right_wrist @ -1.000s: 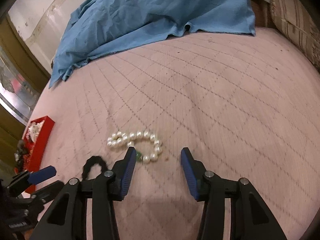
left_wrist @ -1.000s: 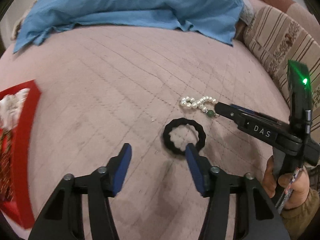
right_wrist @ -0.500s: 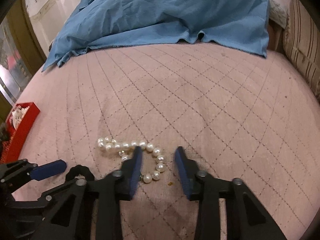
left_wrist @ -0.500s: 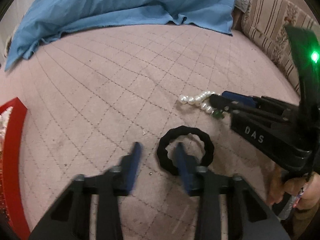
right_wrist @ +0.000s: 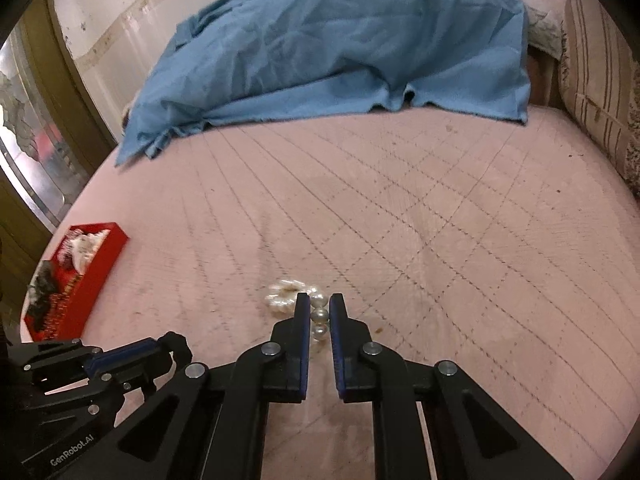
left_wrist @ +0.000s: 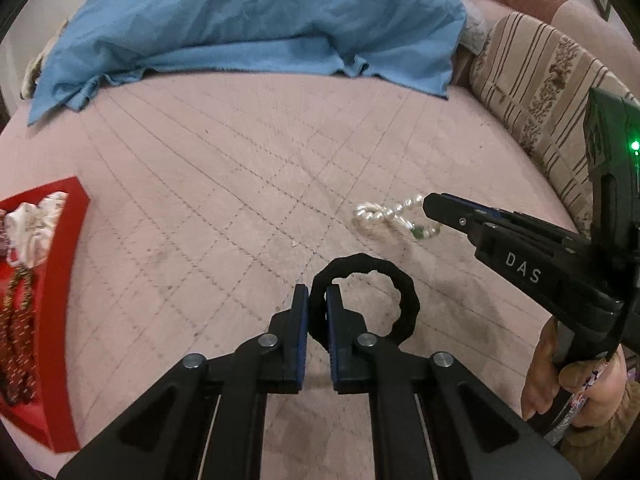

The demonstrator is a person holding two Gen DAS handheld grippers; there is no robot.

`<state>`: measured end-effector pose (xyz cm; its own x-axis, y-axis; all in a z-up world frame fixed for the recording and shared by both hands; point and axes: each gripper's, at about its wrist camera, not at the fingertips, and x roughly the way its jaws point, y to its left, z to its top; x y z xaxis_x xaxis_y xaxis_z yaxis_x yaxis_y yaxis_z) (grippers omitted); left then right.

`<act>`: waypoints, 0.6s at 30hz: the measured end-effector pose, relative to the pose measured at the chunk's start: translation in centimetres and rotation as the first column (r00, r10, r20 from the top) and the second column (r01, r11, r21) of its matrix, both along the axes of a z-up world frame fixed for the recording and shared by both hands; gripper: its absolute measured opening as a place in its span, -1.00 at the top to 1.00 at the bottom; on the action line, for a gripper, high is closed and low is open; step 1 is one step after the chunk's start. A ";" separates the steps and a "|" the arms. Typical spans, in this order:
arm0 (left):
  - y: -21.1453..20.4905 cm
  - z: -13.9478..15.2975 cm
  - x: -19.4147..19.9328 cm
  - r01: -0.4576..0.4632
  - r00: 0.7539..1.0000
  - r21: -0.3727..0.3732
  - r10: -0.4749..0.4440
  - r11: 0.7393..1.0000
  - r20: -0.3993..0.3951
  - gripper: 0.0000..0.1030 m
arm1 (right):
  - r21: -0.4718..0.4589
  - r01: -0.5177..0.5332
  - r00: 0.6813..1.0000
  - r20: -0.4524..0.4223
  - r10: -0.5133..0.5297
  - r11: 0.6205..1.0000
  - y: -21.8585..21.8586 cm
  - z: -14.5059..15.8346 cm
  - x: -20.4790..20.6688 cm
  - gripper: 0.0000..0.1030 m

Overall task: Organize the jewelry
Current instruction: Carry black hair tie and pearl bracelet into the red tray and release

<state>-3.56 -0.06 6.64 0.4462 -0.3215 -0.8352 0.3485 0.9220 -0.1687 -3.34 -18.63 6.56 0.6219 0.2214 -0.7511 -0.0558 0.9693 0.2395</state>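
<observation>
My left gripper [left_wrist: 317, 294] is shut on the left side of a black scalloped ring bracelet [left_wrist: 400, 286], which hangs from the pads over the pink quilted bed. My right gripper [right_wrist: 320, 303] is shut on a white pearl bracelet [right_wrist: 319, 313]; three pearls show between the pads and the rest trails to the left on the quilt. In the left wrist view the pearl bracelet [left_wrist: 384, 214] stretches from the right gripper's tip at the right. A red jewelry box [left_wrist: 60, 276] with several pieces inside lies at the left; it also shows in the right wrist view [right_wrist: 96, 268].
A crumpled blue cloth [left_wrist: 248, 20] covers the far side of the bed. A striped cushion [left_wrist: 536, 92] lies along the right edge. The pink quilt [right_wrist: 440, 220] spreads between the cloth and the grippers. A wall and a glass door [right_wrist: 36, 160] stand at the far left.
Both grippers have gone from open to shut: the left on the black ring bracelet, the right on the pearl bracelet. The pearls have been pulled together and dragged.
</observation>
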 end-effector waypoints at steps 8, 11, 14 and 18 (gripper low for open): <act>2.1 3.4 -3.3 -0.033 0.998 0.008 0.033 0.999 0.062 0.84 | 0.016 0.009 0.999 0.044 -0.010 1.000 0.7 3.2 -3.3 0.80; 2.8 4.3 -4.4 -0.049 0.995 0.029 0.046 0.998 0.093 0.84 | 0.021 0.014 0.998 0.056 -0.015 1.000 1.1 4.0 -4.6 0.80; 3.6 5.1 -5.3 -0.070 0.991 0.051 0.064 0.996 0.121 0.84 | 0.028 0.011 0.998 0.065 -0.013 1.000 1.7 4.8 -5.8 0.80; 5.0 5.8 -6.1 -0.107 0.985 0.062 0.098 0.992 0.140 0.84 | 0.030 0.003 0.997 0.076 -0.006 1.000 2.7 5.7 -7.1 0.79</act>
